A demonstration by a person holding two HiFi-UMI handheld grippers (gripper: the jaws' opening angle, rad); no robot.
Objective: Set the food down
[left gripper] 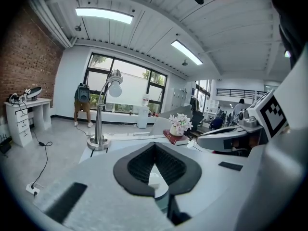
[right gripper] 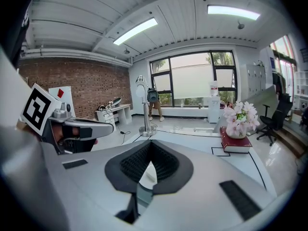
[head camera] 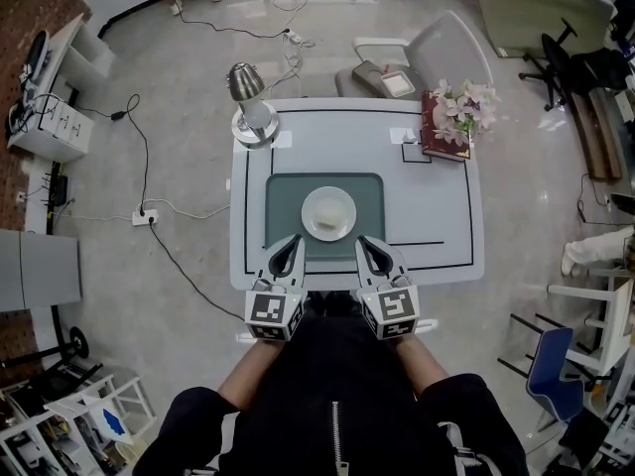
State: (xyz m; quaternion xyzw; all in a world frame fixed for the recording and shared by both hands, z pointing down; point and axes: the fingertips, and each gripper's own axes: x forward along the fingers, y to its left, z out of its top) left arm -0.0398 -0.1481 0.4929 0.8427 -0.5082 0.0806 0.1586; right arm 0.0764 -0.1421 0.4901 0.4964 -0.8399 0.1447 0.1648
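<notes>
A white plate (head camera: 328,202) sits in the middle of a green placemat (head camera: 286,191), with a pale piece of food (head camera: 328,226) lying on its near side. My left gripper (head camera: 294,239) is shut and empty just short of the plate's near left rim. At the near right rim my right gripper (head camera: 363,241) is likewise shut and empty. In the left gripper view the jaws (left gripper: 155,146) meet at the tips, and the plate (left gripper: 155,177) shows below them. The right gripper view shows my right gripper (right gripper: 150,144) with tips together over the plate (right gripper: 149,173).
On the white table (head camera: 446,216), a metal desk lamp (head camera: 248,95) stands at the far left corner and a red book with a vase of flowers (head camera: 444,122) at the far right. A grey chair (head camera: 437,53) is behind the table. A person stands by the windows (left gripper: 82,107).
</notes>
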